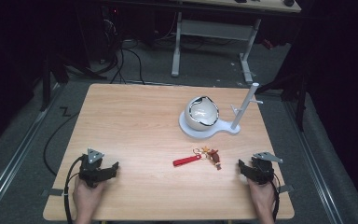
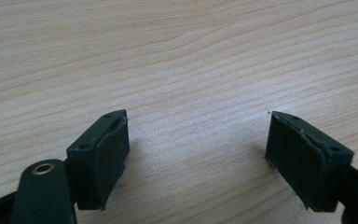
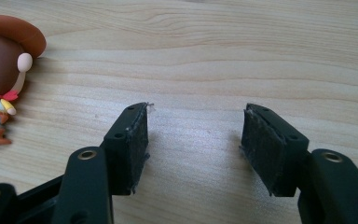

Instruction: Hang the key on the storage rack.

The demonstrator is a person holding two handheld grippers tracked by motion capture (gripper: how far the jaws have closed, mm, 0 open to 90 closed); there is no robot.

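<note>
two hands are resting at the near edge of the worktop [image 1: 135, 121], each gripping a black tool. the left tool [image 1: 103, 171] is sitting at the near left corner with its jaws spread wide over bare wood, nothing between them; in the left gripper view its pads [image 2: 106, 161] are standing well apart above the grain. the right tool [image 1: 248, 169] is sitting at the near right corner, its jaws likewise spread and empty, and its own view is catching a small cowboy figure [image 3: 2, 74] lying on the wood off to the side of its pads [image 3: 133, 149].

that figure is part of a keychain [image 1: 200, 157] with a red strap [image 1: 187, 161], which is lying flat near the middle of the worktop, between the two tools and closer to the right one, touching neither. farther back a white stand [image 1: 209, 128] is waiting, with a white bowl [image 1: 201, 113] tilted on its round base and a slanted post [image 1: 245, 106] with short pegs rising beside it.

judging by the layout, the work appears to be just starting: the keychain is not yet being lifted, the pegs are looking bare, and everything from the pickup to a likely hanging on the post is remaining to be done.
</note>
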